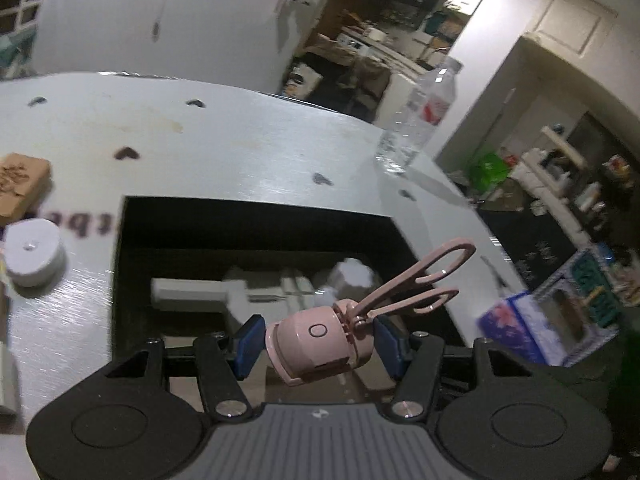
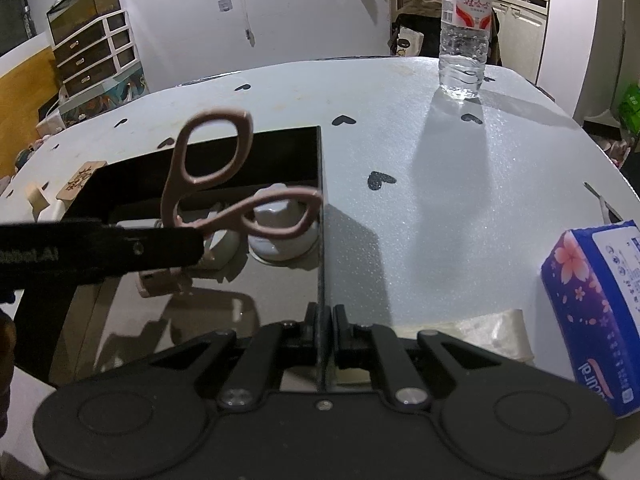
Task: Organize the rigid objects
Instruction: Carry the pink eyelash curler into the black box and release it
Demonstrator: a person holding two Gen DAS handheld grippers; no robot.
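A black open box (image 1: 256, 216) sits on the white table and holds several white items (image 1: 256, 292). My left gripper (image 1: 318, 346) holds a pink eyelash curler (image 1: 320, 340) above the box, handles pointing up right; its blue pads (image 1: 250, 344) sit at either side of the curler body. In the right wrist view the curler's pink handles (image 2: 212, 184) hang over the box beside the left gripper's black finger (image 2: 100, 252). My right gripper (image 2: 324, 328) is shut on the box's right wall (image 2: 321, 208).
A water bottle (image 2: 464, 28) stands at the table's far side. A blue tissue pack (image 2: 596, 312) lies at the right edge. A white round item (image 1: 34, 252) and a wooden block (image 1: 20, 188) sit left of the box. The table edge (image 1: 460, 248) runs close on the right.
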